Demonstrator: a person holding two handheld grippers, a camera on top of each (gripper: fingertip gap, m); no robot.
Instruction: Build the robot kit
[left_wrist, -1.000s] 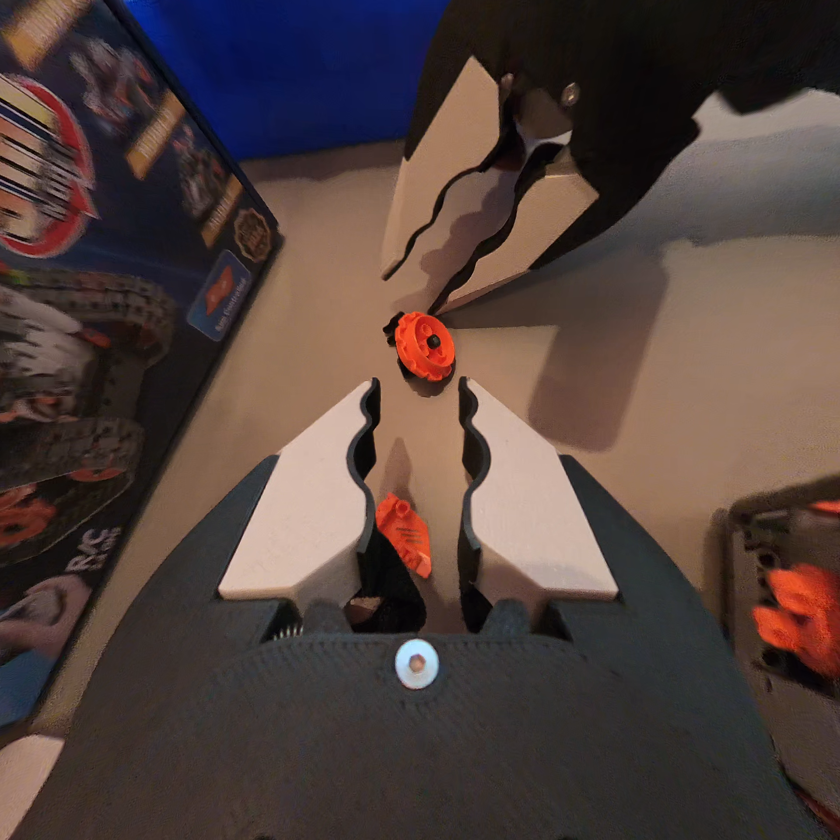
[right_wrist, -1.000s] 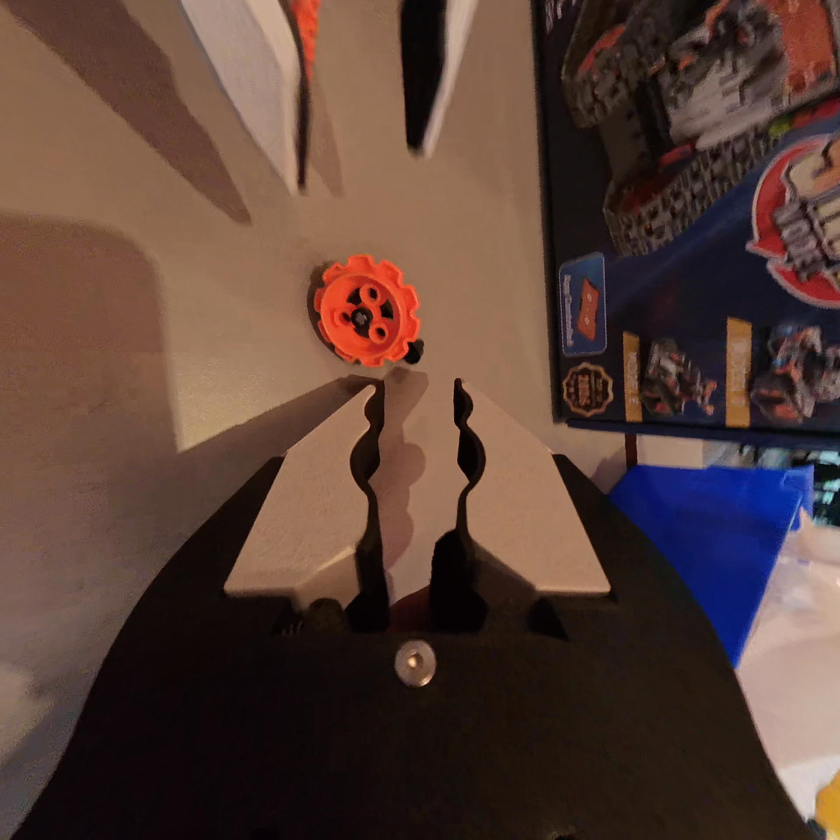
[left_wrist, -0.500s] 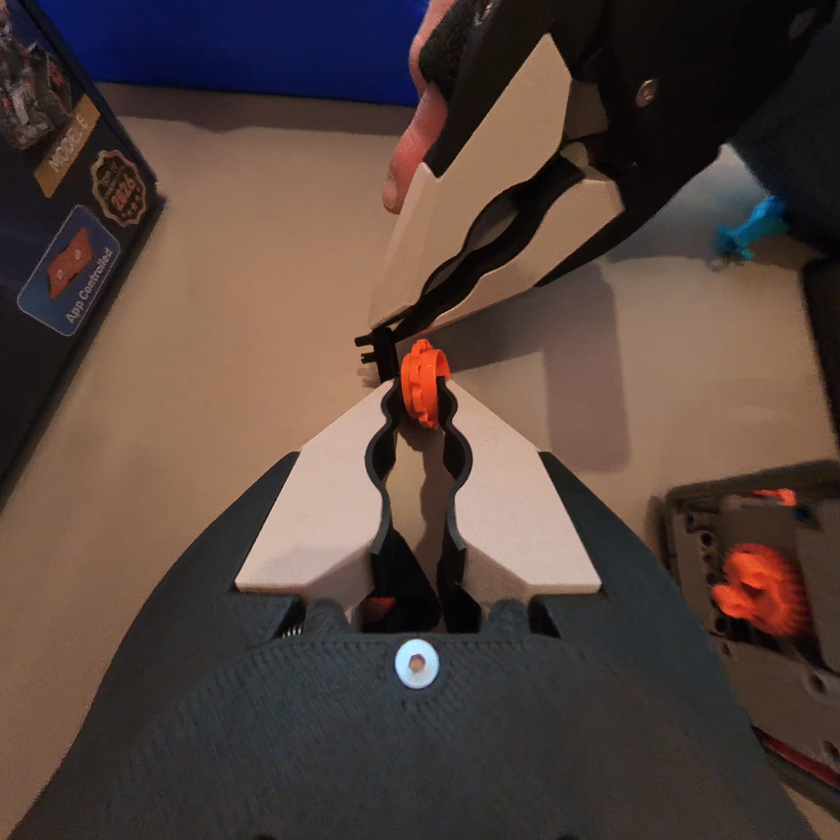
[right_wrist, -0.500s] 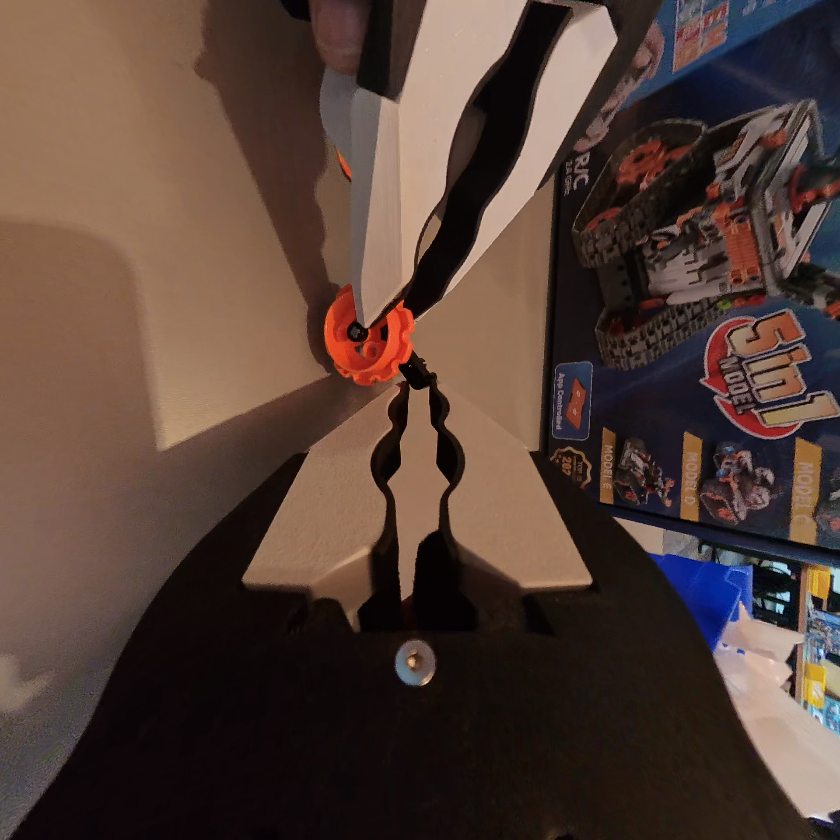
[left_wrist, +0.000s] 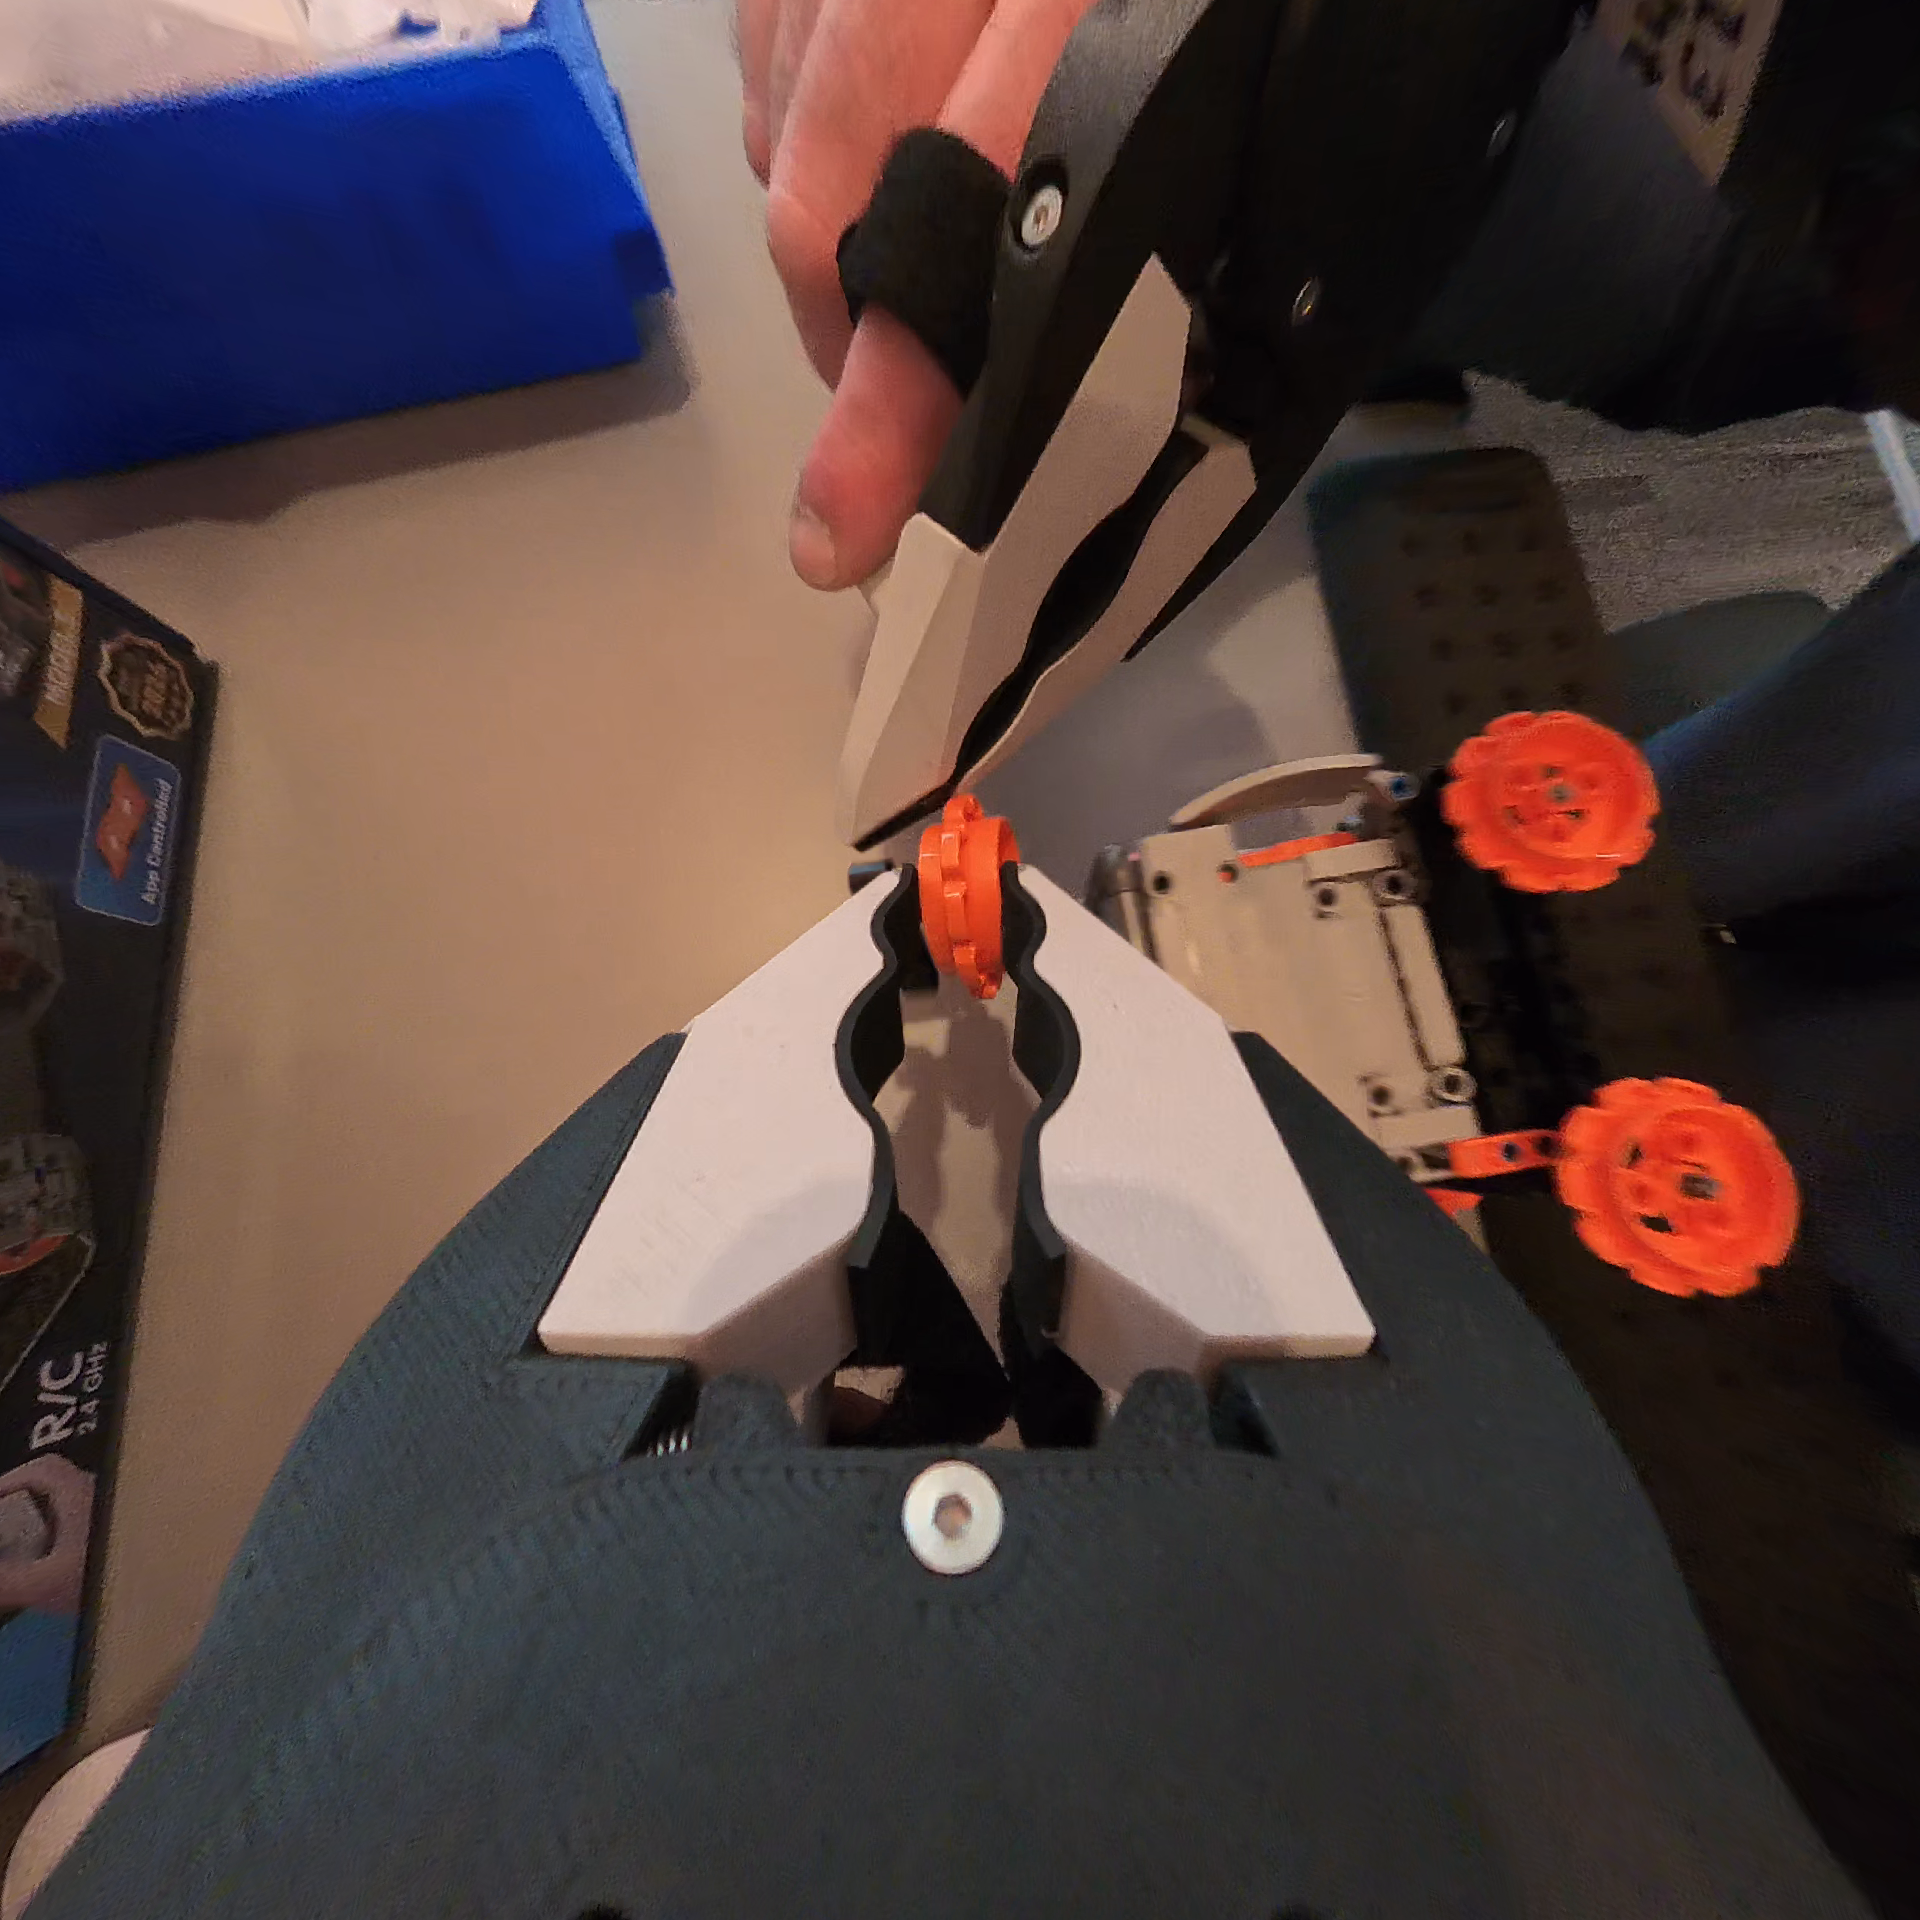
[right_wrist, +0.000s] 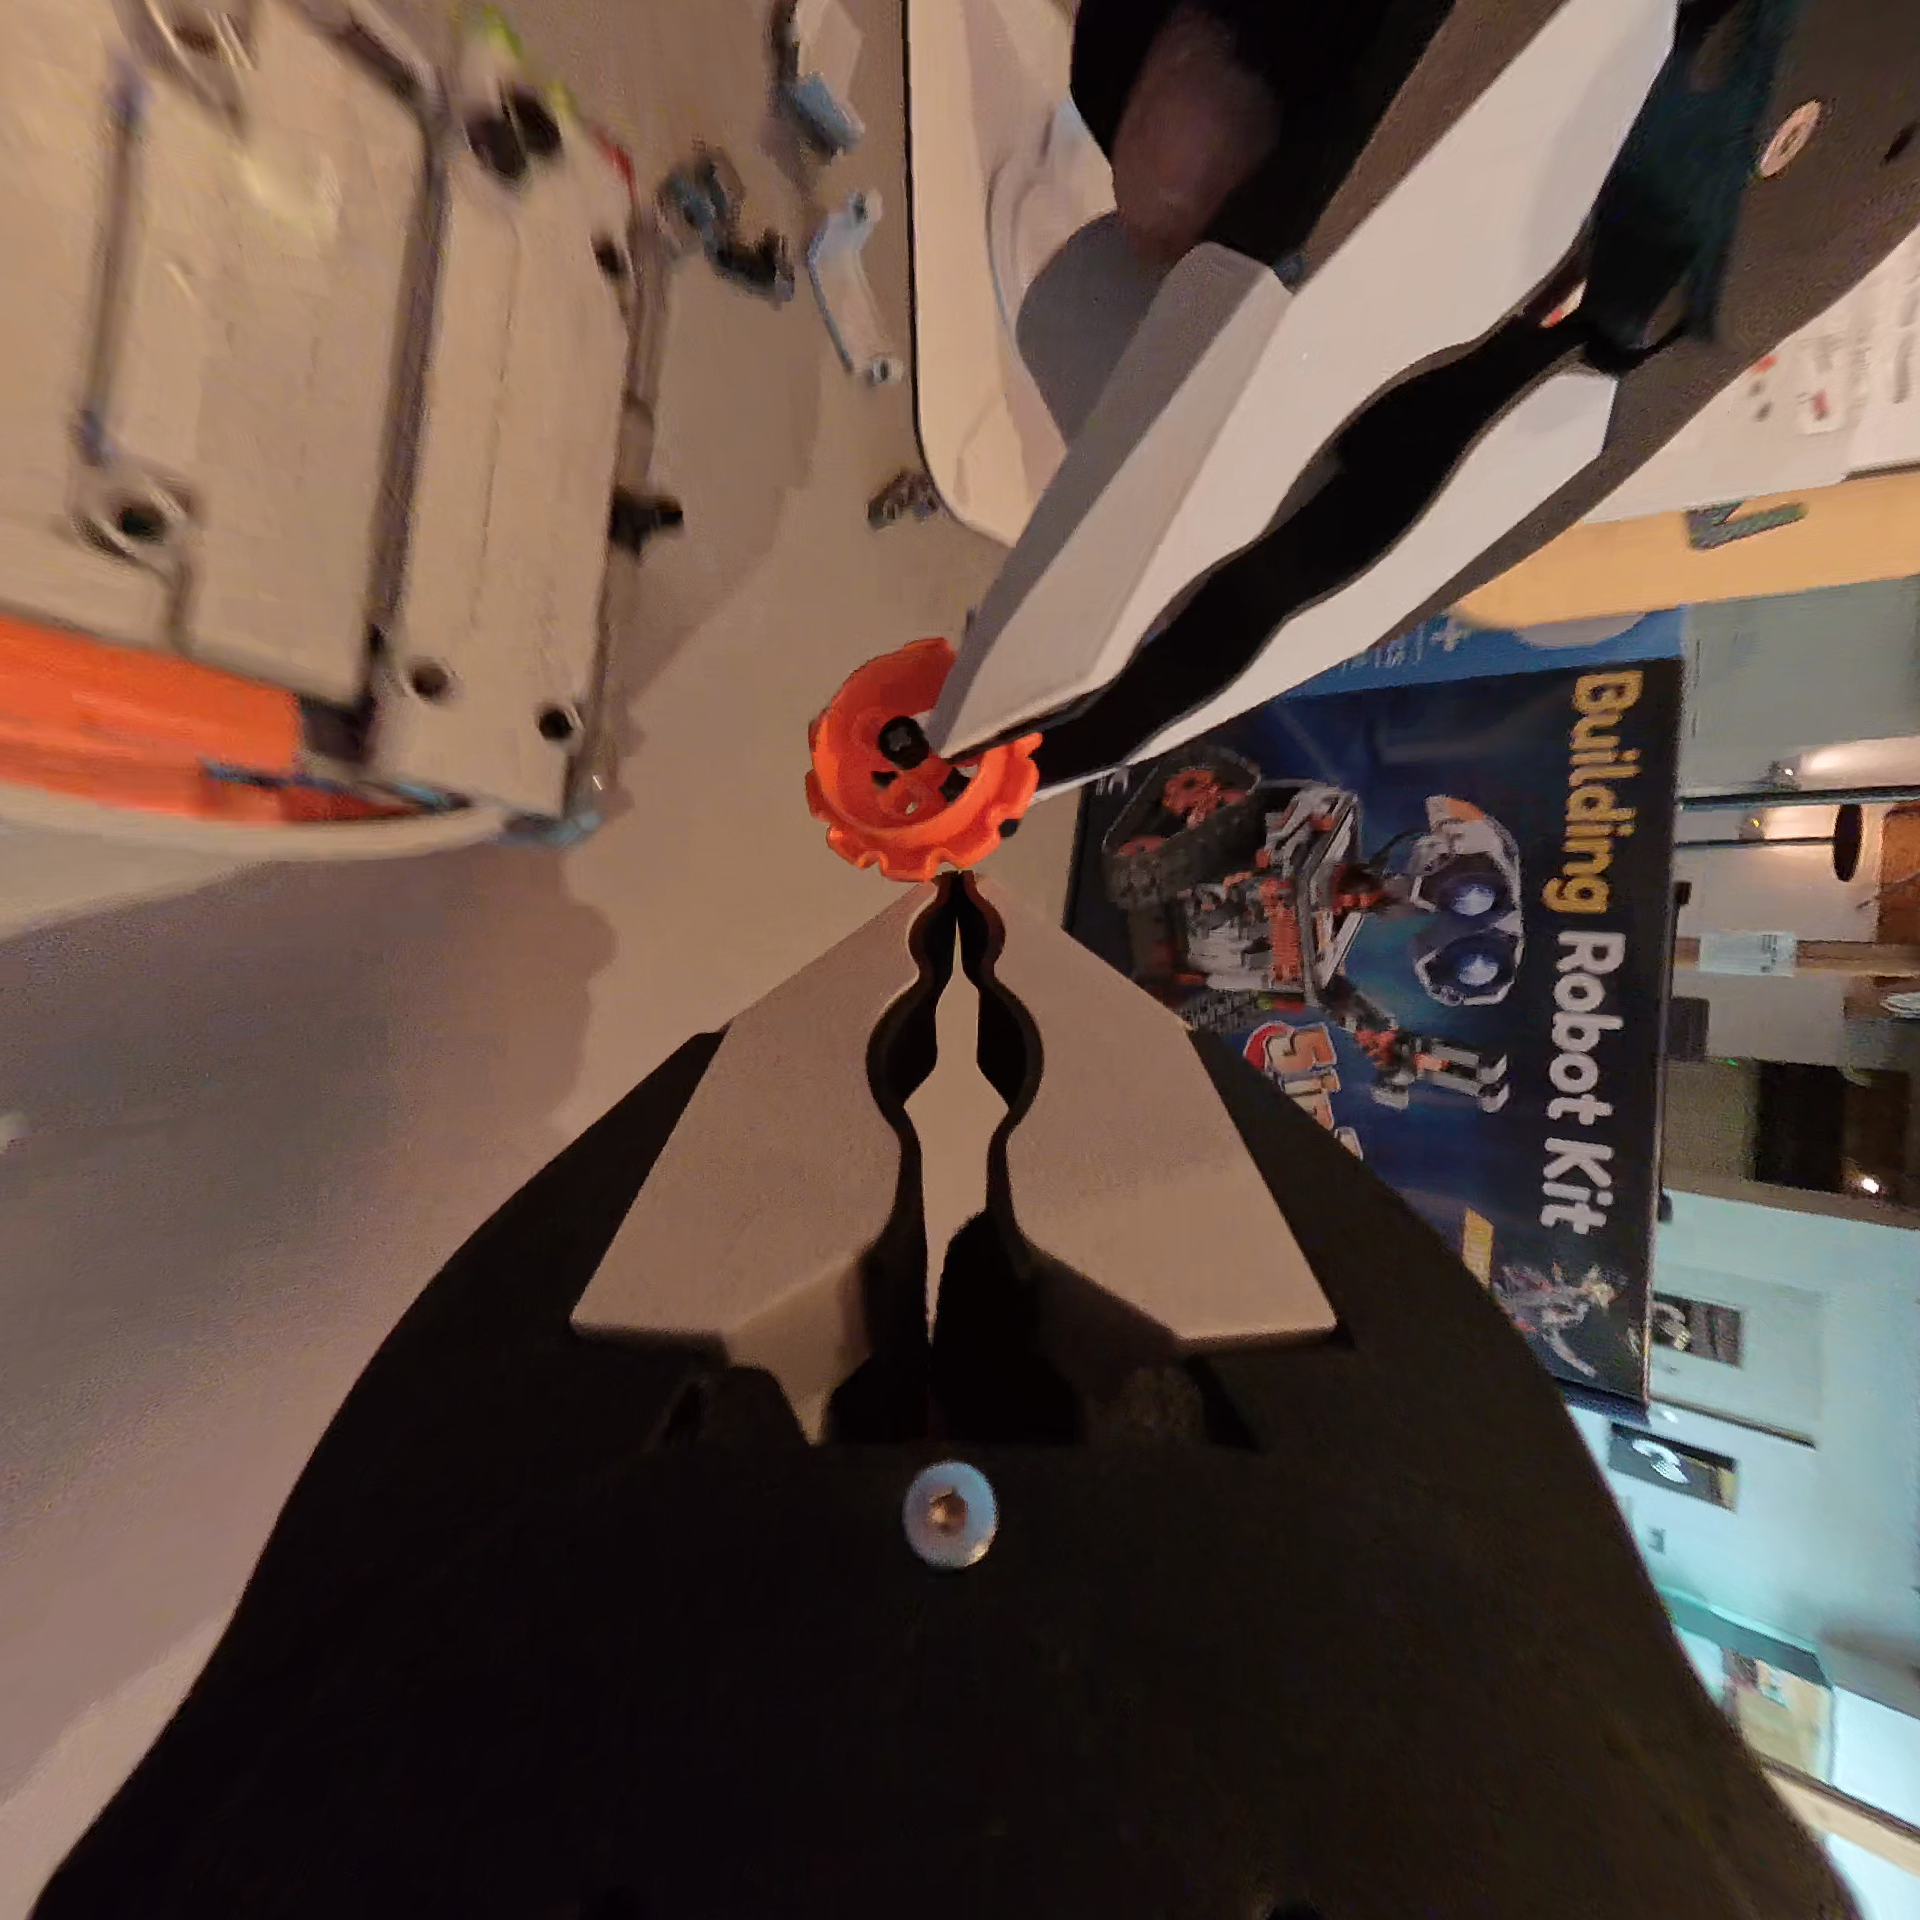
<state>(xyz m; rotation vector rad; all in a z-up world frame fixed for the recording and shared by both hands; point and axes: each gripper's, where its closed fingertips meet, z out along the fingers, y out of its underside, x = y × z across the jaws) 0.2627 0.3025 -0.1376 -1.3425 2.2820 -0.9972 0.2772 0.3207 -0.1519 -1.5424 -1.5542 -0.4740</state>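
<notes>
My left gripper (left_wrist: 961, 883) is shut on a small orange toothed wheel (left_wrist: 964, 896), held edge-on between the fingertips above the tan table (left_wrist: 468, 831). A black pin (left_wrist: 860, 873) sticks out of the wheel's left side. My right gripper (left_wrist: 883, 831), held by a hand (left_wrist: 862, 312), comes down from above with its tips right at that pin. In the right wrist view my right gripper (right_wrist: 956, 883) has its jaws pressed together just under the wheel (right_wrist: 914, 790). Whether it pinches the pin is hidden. The left gripper (right_wrist: 966, 727) grips the wheel from the upper right.
A grey model vehicle (left_wrist: 1299, 966) with two orange wheels (left_wrist: 1548, 800) and a black tread (left_wrist: 1455, 582) lies to the right; it also shows blurred in the right wrist view (right_wrist: 312, 416). A blue bin (left_wrist: 312, 260) is at the back left. A dark kit box (left_wrist: 83, 935) lies left. Less than 4 cm separates the two grippers' tips.
My left gripper closed on the orange wheel, which lay on the table, and lifted it. My right gripper shut and came to the wheel's pin. Both views swung towards the grey model.
</notes>
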